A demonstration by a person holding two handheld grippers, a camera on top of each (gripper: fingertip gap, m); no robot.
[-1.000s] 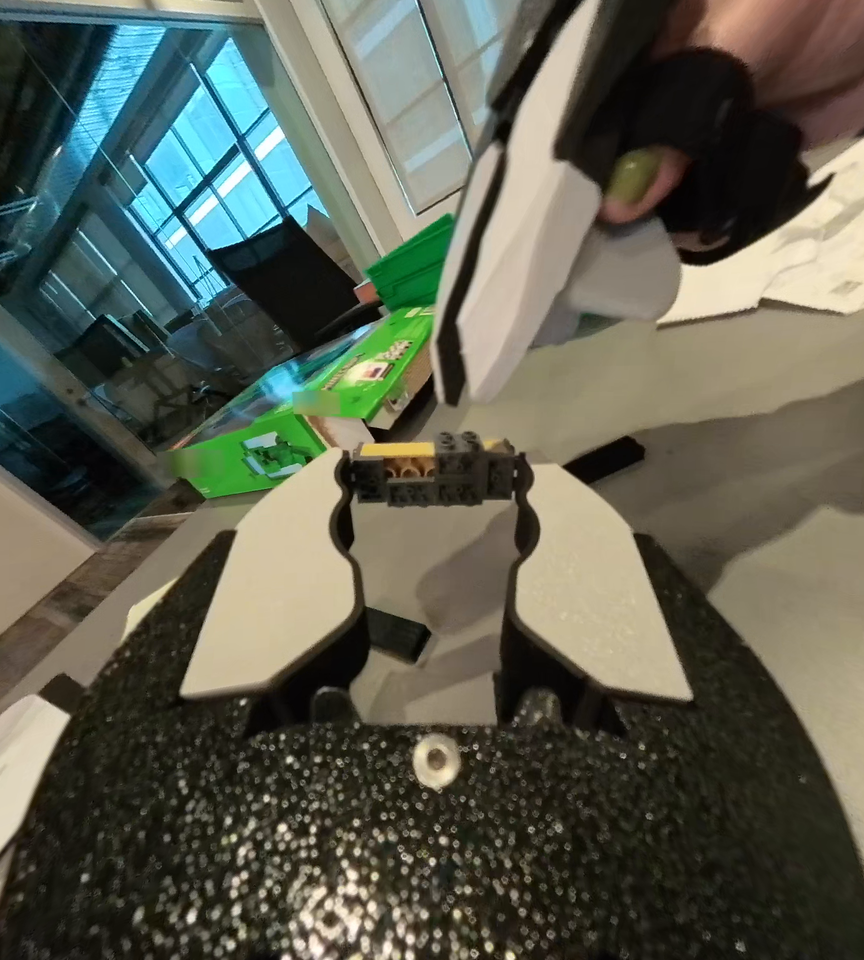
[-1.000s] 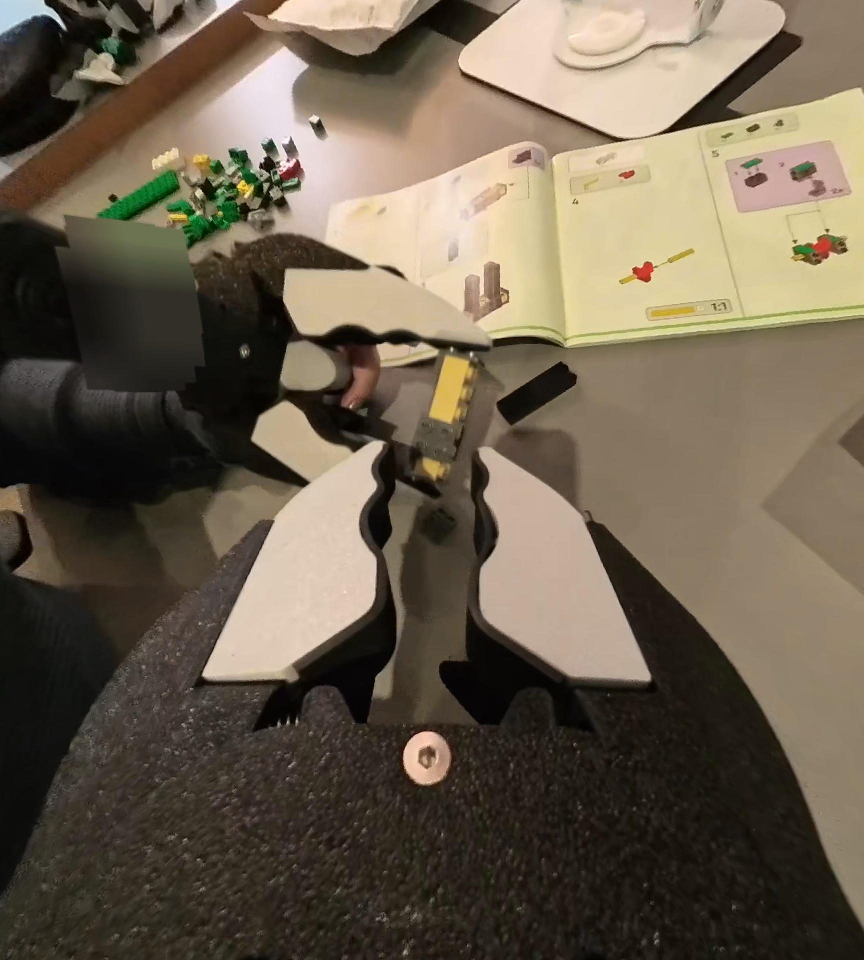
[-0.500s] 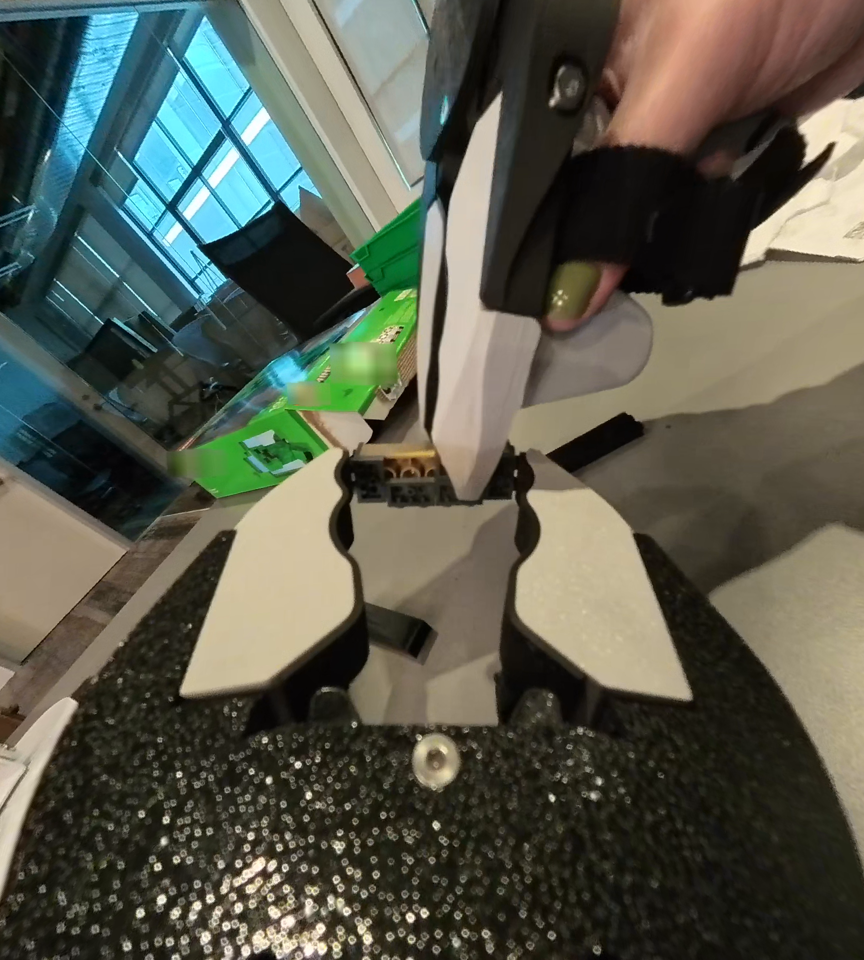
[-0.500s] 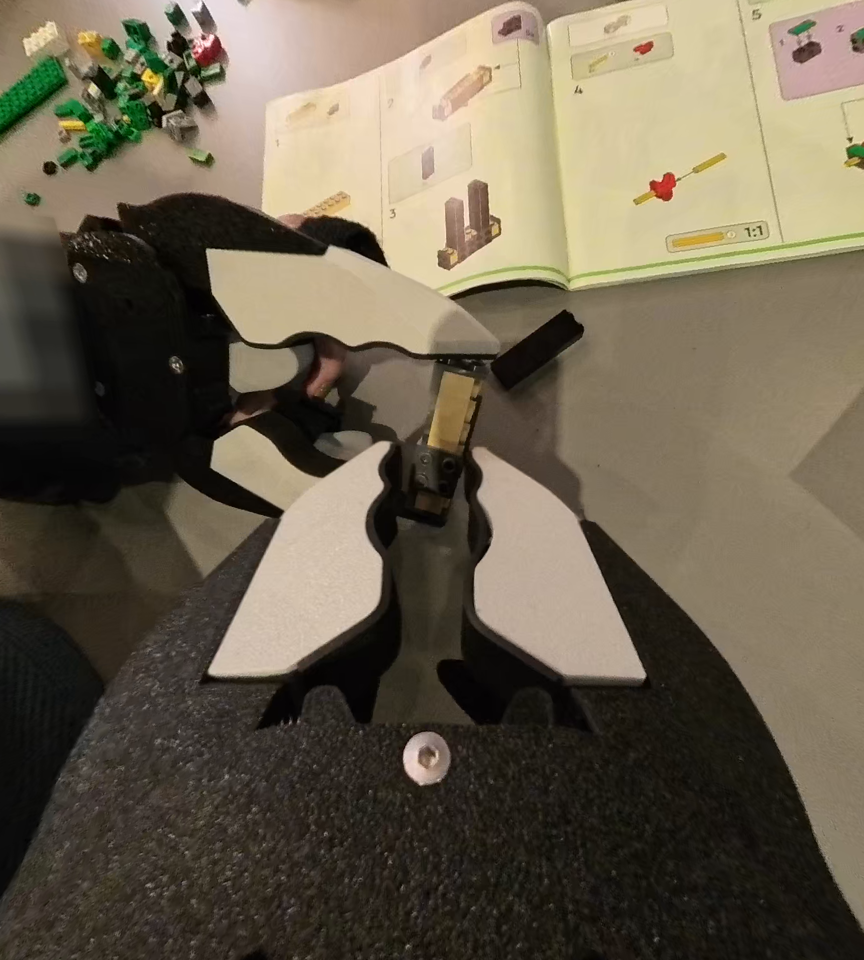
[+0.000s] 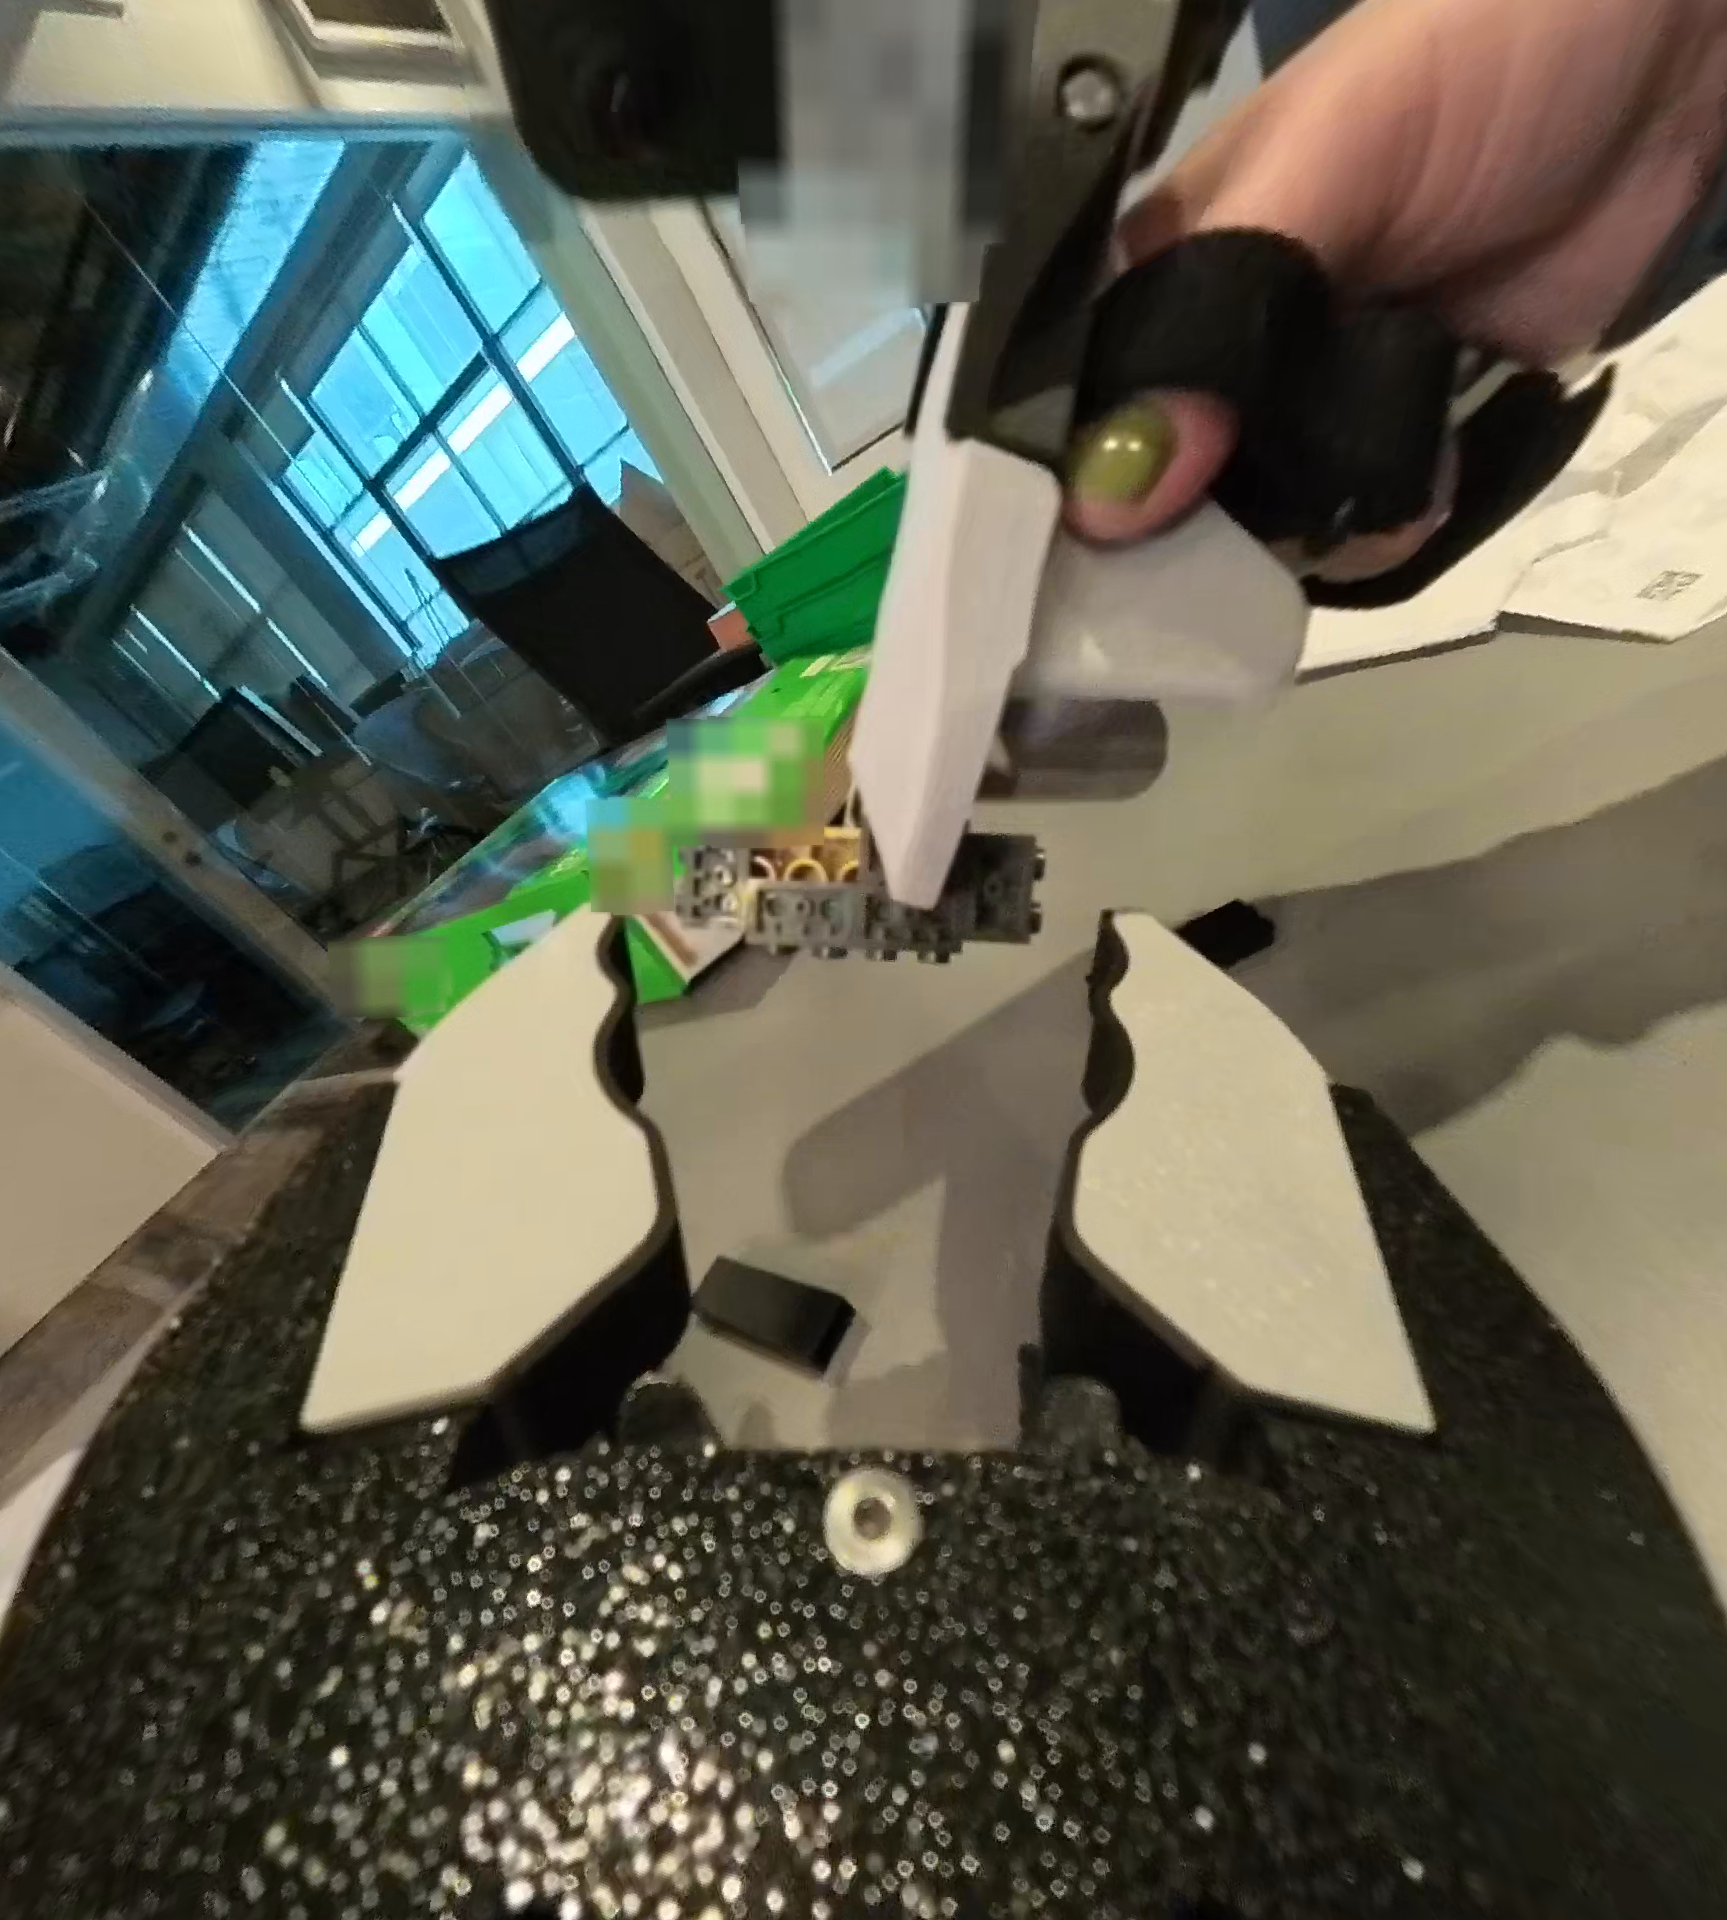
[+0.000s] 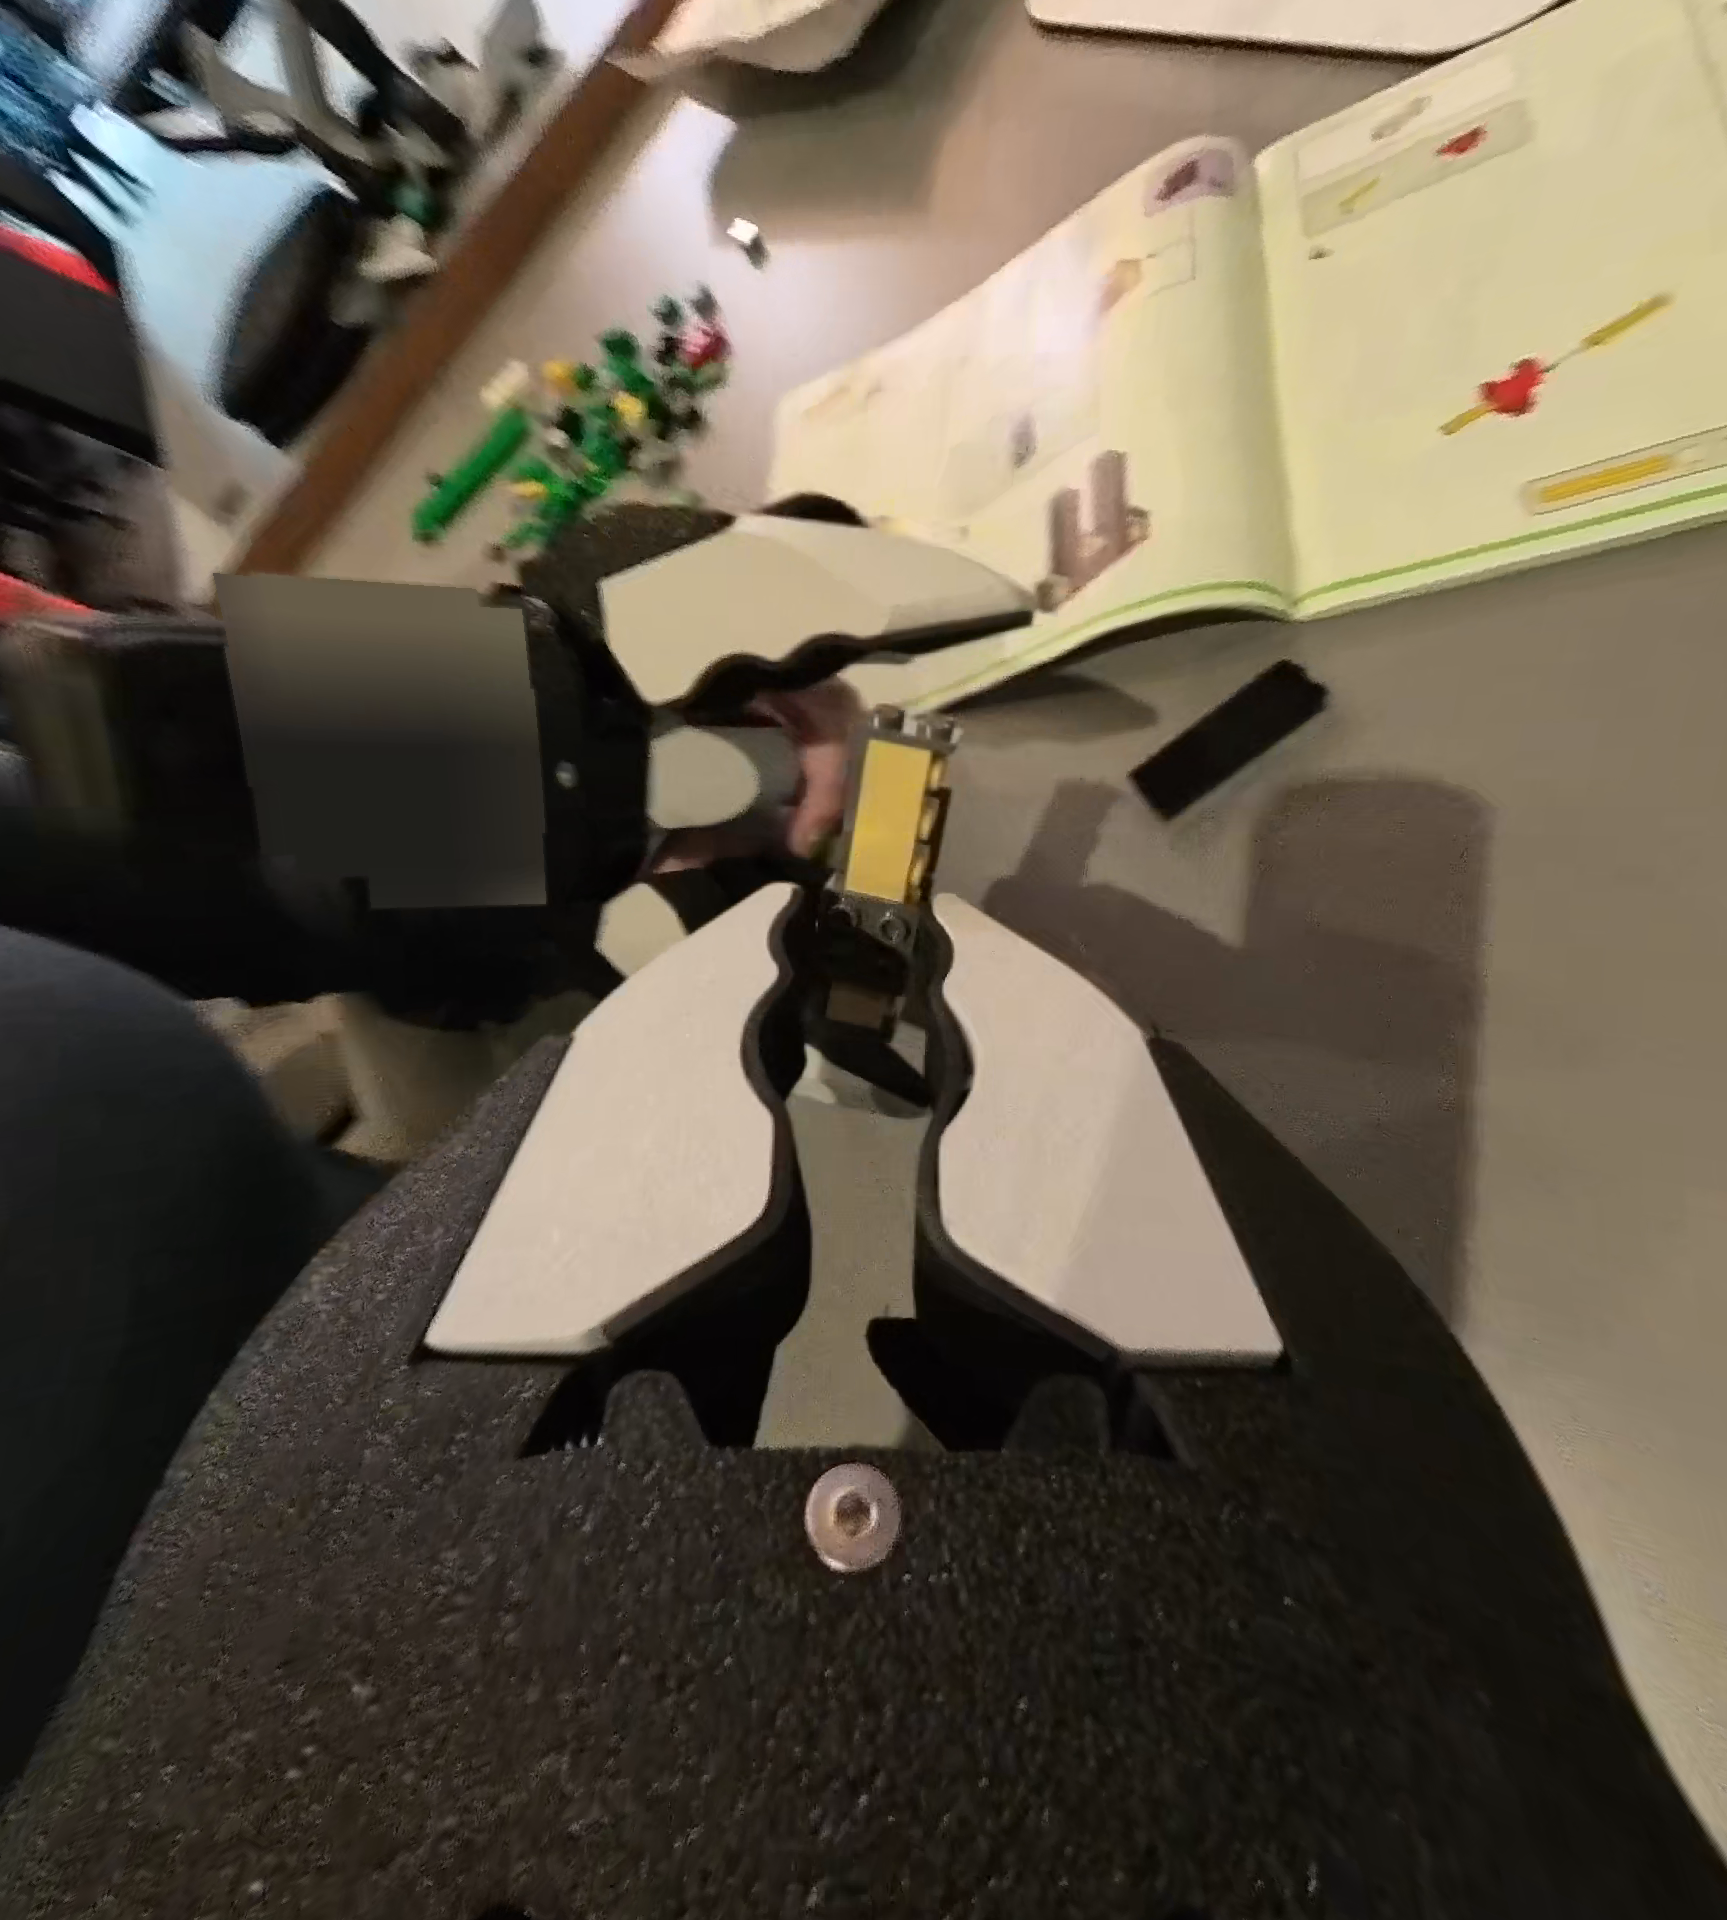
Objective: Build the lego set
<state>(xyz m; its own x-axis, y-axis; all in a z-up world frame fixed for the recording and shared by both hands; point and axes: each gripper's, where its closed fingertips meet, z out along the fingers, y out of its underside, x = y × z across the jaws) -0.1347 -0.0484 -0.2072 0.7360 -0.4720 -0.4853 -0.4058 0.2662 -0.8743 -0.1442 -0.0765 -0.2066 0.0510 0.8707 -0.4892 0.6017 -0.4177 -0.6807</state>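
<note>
Left gripper: spread wide, empty. Right gripper: clamped on grey-and-yellow lego assembly, held above the table. Loose bricks at far left, open instruction booklet at right.

Two claws: left claw, right claw; one brick assembly; one booklet (open).

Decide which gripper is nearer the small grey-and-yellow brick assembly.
Right. The right gripper is clamped on the grey-and-yellow brick assembly; the left gripper is open just beside it, not touching.
</note>
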